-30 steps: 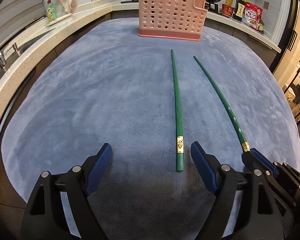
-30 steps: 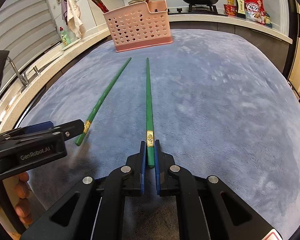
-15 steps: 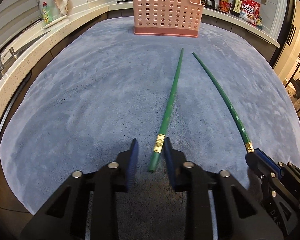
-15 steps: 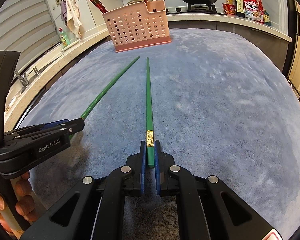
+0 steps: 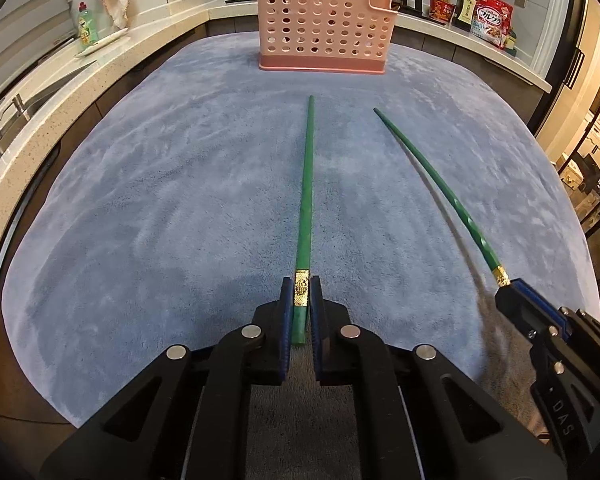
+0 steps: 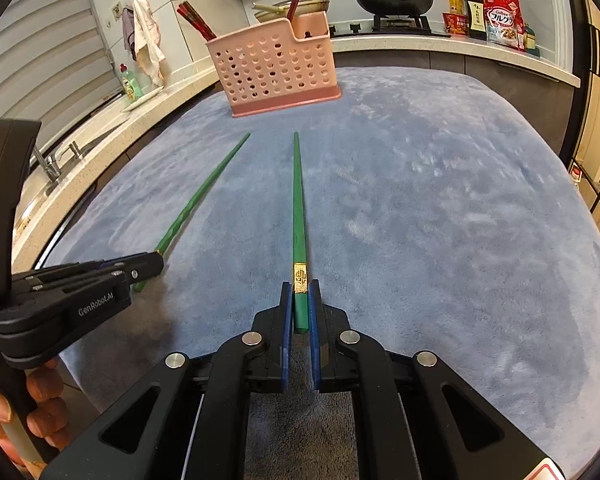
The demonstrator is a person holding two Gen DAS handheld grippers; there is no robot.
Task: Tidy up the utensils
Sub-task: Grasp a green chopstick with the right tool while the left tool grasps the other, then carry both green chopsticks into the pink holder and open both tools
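Two green chopsticks with gold bands lie over a blue-grey mat. My left gripper (image 5: 301,300) is shut on the handle end of one chopstick (image 5: 306,192); it also shows in the right wrist view (image 6: 144,266), where that chopstick (image 6: 198,200) points at the pink holder. My right gripper (image 6: 300,304) is shut on the handle end of the other chopstick (image 6: 298,204); it shows in the left wrist view (image 5: 512,292) with its chopstick (image 5: 432,176). The pink perforated utensil holder (image 5: 324,28) stands at the mat's far edge, with red chopsticks (image 6: 194,20) in it.
The blue-grey mat (image 5: 160,200) covers the table. A counter (image 5: 60,80) with a sink tap (image 6: 52,164) and a green soap bottle (image 5: 86,26) curves along the left. A stove with a black wok (image 6: 394,0) and food packets (image 6: 502,20) is behind.
My left gripper has closed from wide open onto the handle of the left chopstick, and that chopstick has straightened toward the holder. My right gripper has stayed shut on its chopstick.
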